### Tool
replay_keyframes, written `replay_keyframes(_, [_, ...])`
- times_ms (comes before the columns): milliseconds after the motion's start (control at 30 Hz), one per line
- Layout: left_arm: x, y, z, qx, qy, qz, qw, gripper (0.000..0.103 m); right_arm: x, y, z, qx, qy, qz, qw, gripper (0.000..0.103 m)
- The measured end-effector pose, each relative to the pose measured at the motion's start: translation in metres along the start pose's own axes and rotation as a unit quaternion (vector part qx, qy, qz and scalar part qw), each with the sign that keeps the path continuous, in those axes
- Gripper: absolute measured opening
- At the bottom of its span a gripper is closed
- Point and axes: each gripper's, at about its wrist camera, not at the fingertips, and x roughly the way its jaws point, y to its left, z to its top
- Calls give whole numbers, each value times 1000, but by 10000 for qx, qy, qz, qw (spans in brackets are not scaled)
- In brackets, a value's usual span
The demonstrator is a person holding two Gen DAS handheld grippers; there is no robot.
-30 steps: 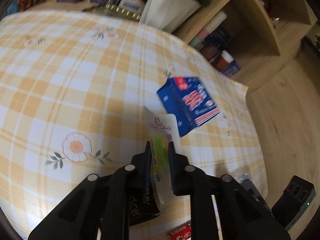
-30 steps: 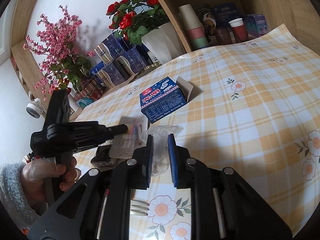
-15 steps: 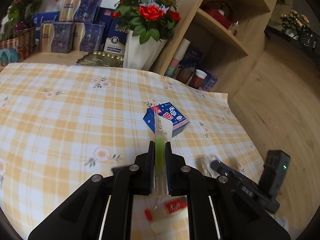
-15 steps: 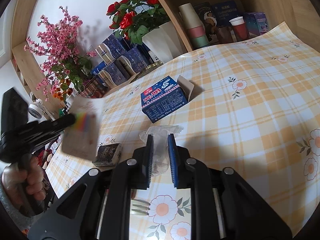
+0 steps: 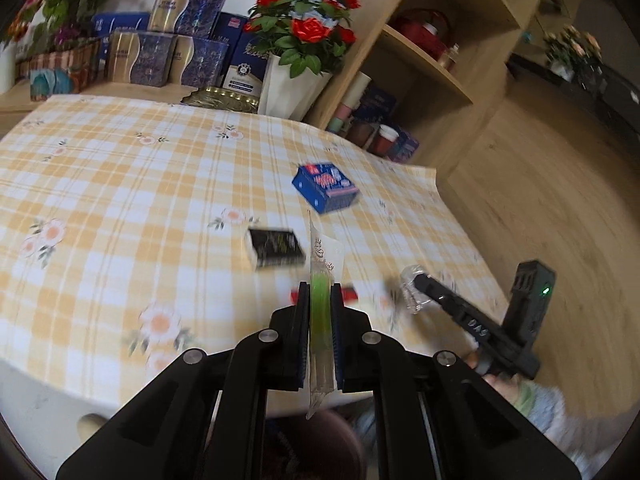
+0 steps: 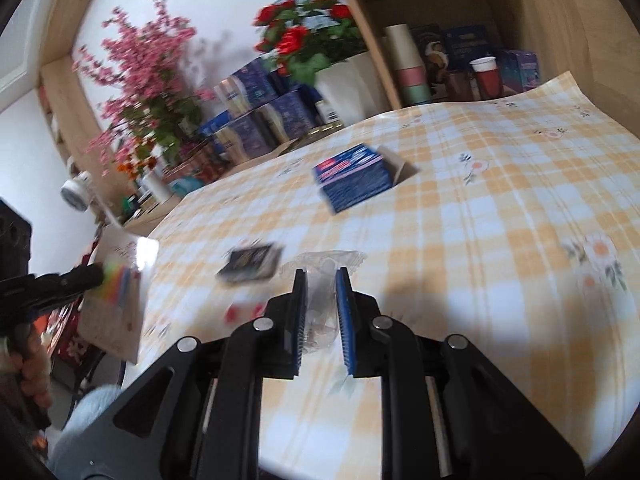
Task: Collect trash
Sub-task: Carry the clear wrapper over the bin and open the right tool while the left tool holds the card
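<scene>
Trash in both grippers: left gripper [image 5: 320,300] is clamped on a flat candle packet [image 5: 325,264], right gripper [image 6: 321,280] pinches a clear wrapper [image 6: 320,280], lifted clear so nothing drags on the tablecloth [image 5: 120,184], I'd guess.

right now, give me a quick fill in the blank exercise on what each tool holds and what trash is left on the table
1. The left tool is shut on a flat wrapper with a ____ stripe.
2. The right tool grips a crumpled ____ plastic wrapper.
3. The largest piece left on the checked tablecloth is a ____ carton.
4. Nearer the tools lies a small ____ box.

Missing words: green; clear; blue; black
</scene>
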Motion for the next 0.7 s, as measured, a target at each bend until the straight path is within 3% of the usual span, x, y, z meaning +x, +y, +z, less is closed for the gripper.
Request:
replay_keyframes(167, [-24, -8, -38, -91, 52, -60, 9999, 10, -23, 22, -30, -3, 403, 273, 9988, 18])
replay_keyframes(367, [-43, -14, -69, -81, -6, -151, 9999, 10, -26, 56, -66, -423, 1012, 421, 9931, 18])
replay_keyframes(467, [-51, -12, -79, -174, -56, -161, 9997, 10, -22, 69, -90, -454, 1412, 532, 9875, 19])
replay_keyframes(700, [-61, -6, -99, -185, -110, -39, 9998, 10, 7, 87, -149, -968, 2476, 268, 9636, 18])
